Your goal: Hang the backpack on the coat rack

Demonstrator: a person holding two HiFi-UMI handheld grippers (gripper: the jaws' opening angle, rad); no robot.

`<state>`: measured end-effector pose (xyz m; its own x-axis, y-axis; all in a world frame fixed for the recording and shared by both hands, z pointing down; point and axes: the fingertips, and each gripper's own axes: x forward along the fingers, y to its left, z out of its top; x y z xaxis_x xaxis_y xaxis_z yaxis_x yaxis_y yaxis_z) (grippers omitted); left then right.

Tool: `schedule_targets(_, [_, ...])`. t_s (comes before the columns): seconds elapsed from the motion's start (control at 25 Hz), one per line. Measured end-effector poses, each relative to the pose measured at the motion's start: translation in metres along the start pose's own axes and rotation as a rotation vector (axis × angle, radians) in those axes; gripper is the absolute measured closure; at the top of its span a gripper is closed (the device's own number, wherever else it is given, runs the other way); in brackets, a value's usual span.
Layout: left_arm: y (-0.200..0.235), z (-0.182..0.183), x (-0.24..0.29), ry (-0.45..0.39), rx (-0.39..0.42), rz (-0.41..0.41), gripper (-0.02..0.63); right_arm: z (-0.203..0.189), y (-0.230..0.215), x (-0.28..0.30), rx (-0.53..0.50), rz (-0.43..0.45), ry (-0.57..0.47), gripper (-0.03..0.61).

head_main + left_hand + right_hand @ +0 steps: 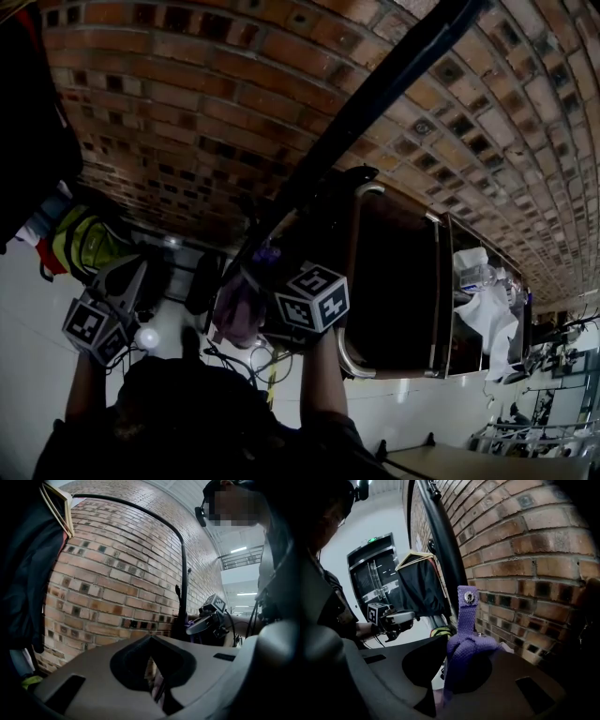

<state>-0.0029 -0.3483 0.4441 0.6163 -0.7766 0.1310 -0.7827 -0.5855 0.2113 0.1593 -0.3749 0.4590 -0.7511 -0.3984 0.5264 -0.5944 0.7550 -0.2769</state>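
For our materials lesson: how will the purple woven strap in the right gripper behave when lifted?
Likely floppy: the purple strap bunches and folds where the right gripper pinches it. Its woven texture probably resists slipping.

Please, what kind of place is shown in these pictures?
Probably an indoor hallway or lobby: a brick wall, dark double doors under a green sign, which look like a lift entrance, and a coat rack pole with a dark garment hanging beside it.
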Motion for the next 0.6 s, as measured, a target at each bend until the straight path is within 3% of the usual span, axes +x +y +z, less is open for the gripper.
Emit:
schedule_targets(0.4, [-0.001, -0.008, 0.004, 0.02, -0.023, -0.008, 0.577, -0.019, 0.005, 0.012, -0.043, 0.018, 0.086, 0.537])
schedule_targets(0.6, [0.001, -0.009, 0.004, 0.025, -0.024, -0.003, 0.577, -0.036, 0.007, 0.022, -0.017, 0.027, 0.113, 0.537])
